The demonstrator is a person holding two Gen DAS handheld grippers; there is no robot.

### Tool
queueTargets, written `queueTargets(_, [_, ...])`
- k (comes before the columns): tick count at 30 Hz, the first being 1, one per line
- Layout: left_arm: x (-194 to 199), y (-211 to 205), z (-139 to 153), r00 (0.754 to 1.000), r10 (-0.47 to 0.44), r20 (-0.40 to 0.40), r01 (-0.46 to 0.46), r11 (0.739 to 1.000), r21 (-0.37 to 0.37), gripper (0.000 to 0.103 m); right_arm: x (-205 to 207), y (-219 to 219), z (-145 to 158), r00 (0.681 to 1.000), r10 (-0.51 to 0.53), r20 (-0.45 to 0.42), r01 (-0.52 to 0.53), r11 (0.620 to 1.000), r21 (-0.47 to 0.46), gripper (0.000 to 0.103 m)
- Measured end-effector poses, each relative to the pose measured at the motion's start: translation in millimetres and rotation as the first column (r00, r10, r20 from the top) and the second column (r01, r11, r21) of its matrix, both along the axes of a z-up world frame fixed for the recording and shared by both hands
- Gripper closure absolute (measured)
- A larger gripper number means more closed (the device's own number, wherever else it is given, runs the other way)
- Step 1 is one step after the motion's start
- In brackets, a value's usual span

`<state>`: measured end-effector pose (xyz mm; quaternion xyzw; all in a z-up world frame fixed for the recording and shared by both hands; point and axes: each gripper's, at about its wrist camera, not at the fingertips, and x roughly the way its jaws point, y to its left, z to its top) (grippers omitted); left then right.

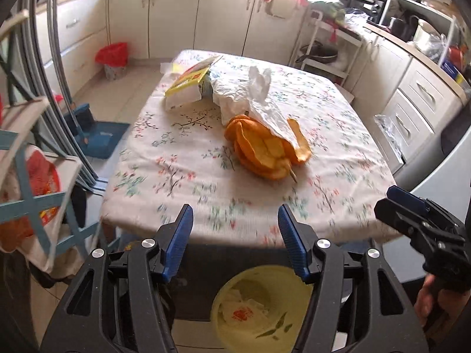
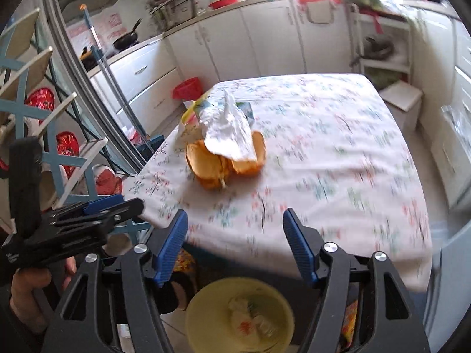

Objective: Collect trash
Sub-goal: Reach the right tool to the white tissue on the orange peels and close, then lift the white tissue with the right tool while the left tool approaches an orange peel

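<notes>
Left gripper [image 1: 235,235]: jaws apart, nothing between the blue pads — it hangs over the near edge of the table, pointing down and forward.
Right gripper [image 2: 235,239]: jaws spread, nothing held; also over the near table edge. In the left wrist view it shows at 3 o'clock, side-on, with a hand [image 1: 426,303] on its grip.
Table [image 1: 182,176]: covered with a white cloth printed with flowers; it fills the middle of both views.
Orange peels [image 1: 265,150]: a heap at the table's centre, just past 12 o'clock of the left gripper, well apart from both sets of fingers.
White plastic bag [image 1: 250,97]: crumpled, lying over the far side of the peels and touching them.
Yellow-and-white carton [image 1: 188,85]: at 11 o'clock, beside the bag, near the table's far left corner.
Yellow bin [image 1: 259,309]: at 6 o'clock, on the floor below the table's near edge, between the left gripper's arms — crumpled white wrappers with red print lie inside.
Red-lined bin [image 1: 113,58]: on the floor at 10 o'clock, by the white cabinets.
Blur: the right wrist view is smeared, so fine detail on the cloth cannot be told.
</notes>
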<state>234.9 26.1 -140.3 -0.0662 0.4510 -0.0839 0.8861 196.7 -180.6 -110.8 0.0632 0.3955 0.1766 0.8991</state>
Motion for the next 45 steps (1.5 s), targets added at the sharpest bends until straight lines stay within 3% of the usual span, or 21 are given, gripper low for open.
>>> queueTargets(3, [25, -1, -7, 0.999, 0.011, -0.030, -0.012, 1.000, -0.028, 0.046, 24, 6, -1, 1.000, 0.027, -0.001, -0.027, 1.000, 0.004, 0.037])
queueTargets(12, [71, -13, -27, 0.997, 0.016, -0.075, -0.021, 0.998, -0.063, 0.046, 100, 1, -5, 0.999, -0.019, -0.038, 0.025, 0.985, 0.169, 0.036])
queueTargets(19, [89, -16, -33, 0.996, 0.031, -0.085, -0.038, 0.996, -0.075, 0.046, 154, 31, -16, 0.997, 0.029, -0.075, -0.017, 0.988, 0.156, 0.035])
queueTargets(27, [102, -8, -35, 0.995, 0.051, -0.090, -0.058, 0.995, -0.081, 0.046, 174, 42, -33, 0.990, 0.059, -0.130, -0.039, 0.988, 0.152, 0.037])
queueTargets(31, [107, -8, -36, 0.995, 0.048, -0.091, -0.055, 0.995, -0.082, 0.046, 177, 41, -36, 0.986, 0.072, -0.150, -0.048, 0.986, 0.158, 0.055])
queueTargets(34, [107, -8, -36, 0.995, 0.044, -0.090, -0.052, 0.995, -0.084, 0.047, 176, 39, -35, 0.985, 0.086, -0.153, -0.060, 0.984, 0.165, 0.074])
queueTargets(37, [108, -9, -38, 0.994, 0.041, -0.097, -0.050, 0.995, -0.090, 0.053, 174, 37, -32, 0.985, 0.094, -0.142, -0.069, 0.983, 0.171, 0.088])
queueTargets(40, [110, -8, -42, 0.993, 0.041, -0.112, -0.053, 0.993, -0.106, 0.062, 172, 31, -27, 0.988, 0.092, -0.122, -0.070, 0.982, 0.175, 0.094])
queueTargets(45, [112, -8, -45, 0.992, 0.021, -0.125, -0.037, 0.991, -0.128, 0.084, 176, 34, -30, 0.985, 0.100, -0.140, -0.075, 0.982, 0.175, 0.094])
